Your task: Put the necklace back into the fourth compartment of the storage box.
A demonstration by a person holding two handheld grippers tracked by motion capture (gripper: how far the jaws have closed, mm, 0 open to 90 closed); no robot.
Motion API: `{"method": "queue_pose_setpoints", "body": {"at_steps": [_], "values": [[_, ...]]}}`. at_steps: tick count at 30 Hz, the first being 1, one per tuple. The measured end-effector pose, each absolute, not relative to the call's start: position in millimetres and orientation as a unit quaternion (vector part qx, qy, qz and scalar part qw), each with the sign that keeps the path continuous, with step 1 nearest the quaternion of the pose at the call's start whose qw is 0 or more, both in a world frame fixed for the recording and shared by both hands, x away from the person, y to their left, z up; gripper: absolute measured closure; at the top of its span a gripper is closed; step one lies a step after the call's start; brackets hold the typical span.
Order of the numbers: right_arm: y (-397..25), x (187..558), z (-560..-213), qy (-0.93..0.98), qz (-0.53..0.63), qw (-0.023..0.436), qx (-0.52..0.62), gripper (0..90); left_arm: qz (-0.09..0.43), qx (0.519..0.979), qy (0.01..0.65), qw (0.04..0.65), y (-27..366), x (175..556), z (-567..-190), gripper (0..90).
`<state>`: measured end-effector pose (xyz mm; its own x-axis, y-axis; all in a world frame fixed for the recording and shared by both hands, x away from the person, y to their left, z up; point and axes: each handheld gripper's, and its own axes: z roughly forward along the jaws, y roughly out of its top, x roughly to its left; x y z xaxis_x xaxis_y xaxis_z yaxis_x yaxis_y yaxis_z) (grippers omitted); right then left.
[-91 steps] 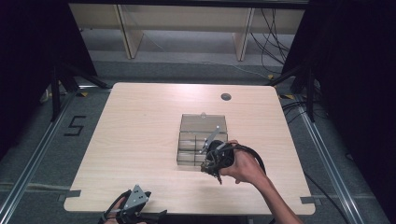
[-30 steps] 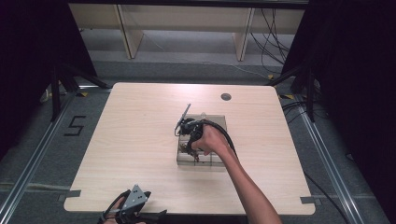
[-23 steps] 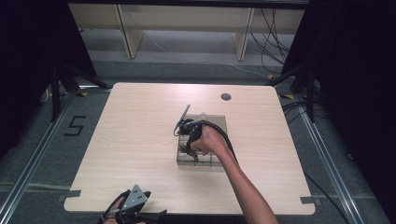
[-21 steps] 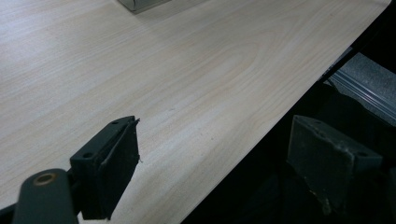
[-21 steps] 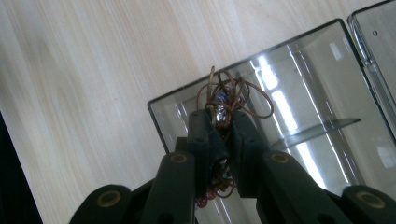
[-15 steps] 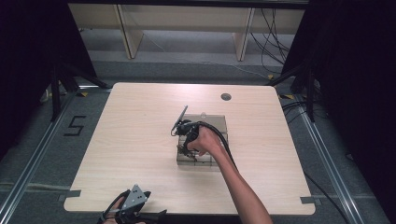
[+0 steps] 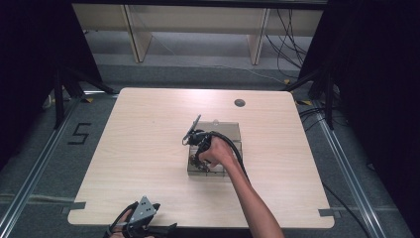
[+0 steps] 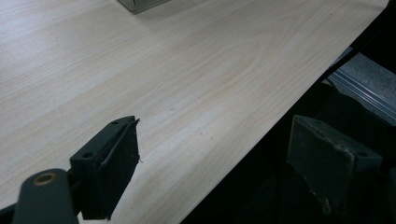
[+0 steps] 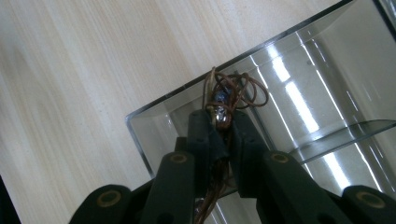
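Right gripper (image 9: 223,122) pinches the cord bundle (image 9: 233,93) over the box's (image 9: 327,74) near-left compartment: lower fully before releasing.

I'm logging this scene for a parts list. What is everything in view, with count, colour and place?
Table: one, light wood, centre of the high view.
Box: one, clear plastic with dividers, on the table right of centre.
Cord: one, brown coil with a small bead, held over the box's corner compartment.
Hole cap: one, dark, round, far side of the table.
Shelf: one, pale wood, beyond the table.
Floor mark: one, black "5", left of the table.
Right gripper: black, shut on the cord, over the box.
Left gripper: black, jaws apart, at the table's near edge.
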<state>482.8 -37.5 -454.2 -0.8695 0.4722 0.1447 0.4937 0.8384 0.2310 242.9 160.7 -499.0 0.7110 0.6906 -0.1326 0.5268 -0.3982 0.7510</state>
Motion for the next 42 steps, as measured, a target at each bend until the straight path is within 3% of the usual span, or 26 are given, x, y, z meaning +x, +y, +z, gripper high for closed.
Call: {"method": "queue_pose_setpoints", "body": {"at_steps": [7, 11, 35, 42], "values": [[-39, 483, -462, -0.955, -0.129, 0.05, -0.263, 79.5, 0.106, 0.828, 0.367, 0.41, 160, 243, -500, 16.0], [-39, 482, -462, -0.951, -0.133, 0.051, -0.276, 74.7, 0.107, 0.827, 0.37, 0.41, 160, 243, -500, 16.0], [-88, 469, -412, -0.936, -0.204, 0.01, -0.286, 63.0, 0.095, 0.823, 0.382, 0.409, 159, 242, -501, 16.0], [-98, 458, -405, -0.931, -0.225, 0.005, -0.286, 54.8, 0.1, 0.821, 0.381, 0.414, 159, 242, -502, 16.0]]}}
